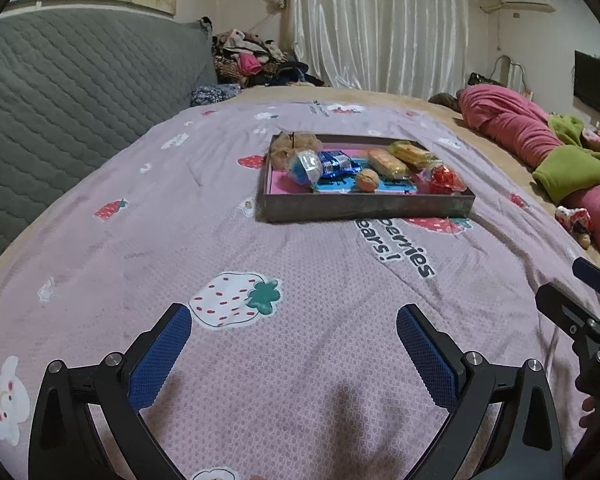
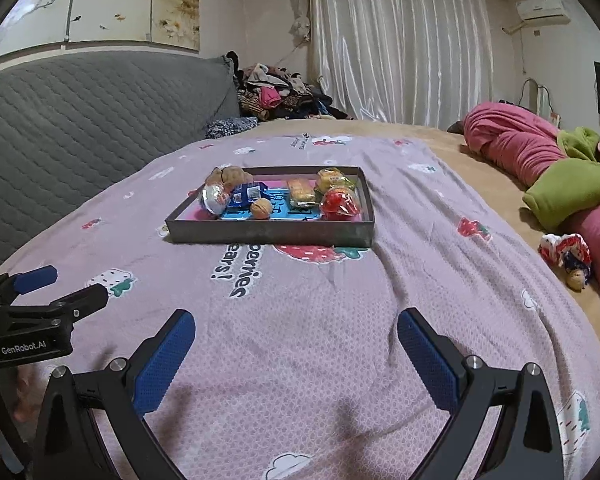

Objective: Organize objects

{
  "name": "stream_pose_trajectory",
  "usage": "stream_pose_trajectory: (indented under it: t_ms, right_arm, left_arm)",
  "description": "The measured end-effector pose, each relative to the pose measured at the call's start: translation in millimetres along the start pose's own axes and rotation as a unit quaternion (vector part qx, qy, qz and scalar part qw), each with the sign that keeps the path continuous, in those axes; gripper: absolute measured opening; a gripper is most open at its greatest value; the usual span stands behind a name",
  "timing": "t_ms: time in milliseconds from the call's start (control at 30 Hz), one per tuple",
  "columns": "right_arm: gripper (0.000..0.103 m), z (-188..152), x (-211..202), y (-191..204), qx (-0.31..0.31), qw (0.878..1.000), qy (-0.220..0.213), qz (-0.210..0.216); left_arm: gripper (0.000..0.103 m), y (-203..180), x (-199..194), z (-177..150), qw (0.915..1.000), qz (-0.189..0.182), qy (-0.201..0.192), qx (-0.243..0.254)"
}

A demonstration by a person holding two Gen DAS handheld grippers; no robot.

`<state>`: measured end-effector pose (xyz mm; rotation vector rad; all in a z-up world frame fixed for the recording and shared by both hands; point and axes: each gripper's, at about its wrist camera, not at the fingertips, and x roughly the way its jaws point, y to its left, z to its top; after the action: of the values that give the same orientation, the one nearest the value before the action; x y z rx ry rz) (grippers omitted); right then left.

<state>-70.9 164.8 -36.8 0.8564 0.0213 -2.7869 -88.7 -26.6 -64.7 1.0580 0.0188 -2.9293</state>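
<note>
The left gripper (image 1: 294, 320) occupies the bottom of the left wrist view with its blue-padded fingers (image 1: 160, 360) spread wide and nothing between them. The right gripper (image 2: 296, 322) occupies the bottom of the right wrist view in the same condition: spread wide, nothing held. Each tool also appears at the lower side edge of the other's view. Both hover over the pink strawberry-print bedspread (image 1: 260, 240); a broad stretch of bare fabric fills the middle of each frame between the fingertips and the tray (image 2: 272, 234). The tray, a shallow dark-walled box, sits just above frame centre, its near wall running roughly level across the frame. Inside, from frame left to right in the right wrist view: a clear-wrapped round item (image 2: 214, 198), a blue packet (image 2: 246, 194), a walnut (image 2: 261, 208) near the front wall, a yellow wrapped biscuit bar (image 2: 300, 192) and a red wrapped item (image 2: 340, 204) at the front right corner. The grey quilted headboard (image 2: 80, 120) bounds the left of the frame; rolled pink and green blankets (image 2: 560, 168) bound the right.
</note>
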Motion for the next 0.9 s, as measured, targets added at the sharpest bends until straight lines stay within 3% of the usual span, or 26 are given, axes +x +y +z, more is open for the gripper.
stream_pose_trajectory:
  t_ms: [900]
  right_arm:
    - [0.102,-2,13,-3,0.001,1.0,0.005,-0.005]
  left_arm:
    - [0.102,0,16,-5,0.9998,-0.008,0.007,-0.015]
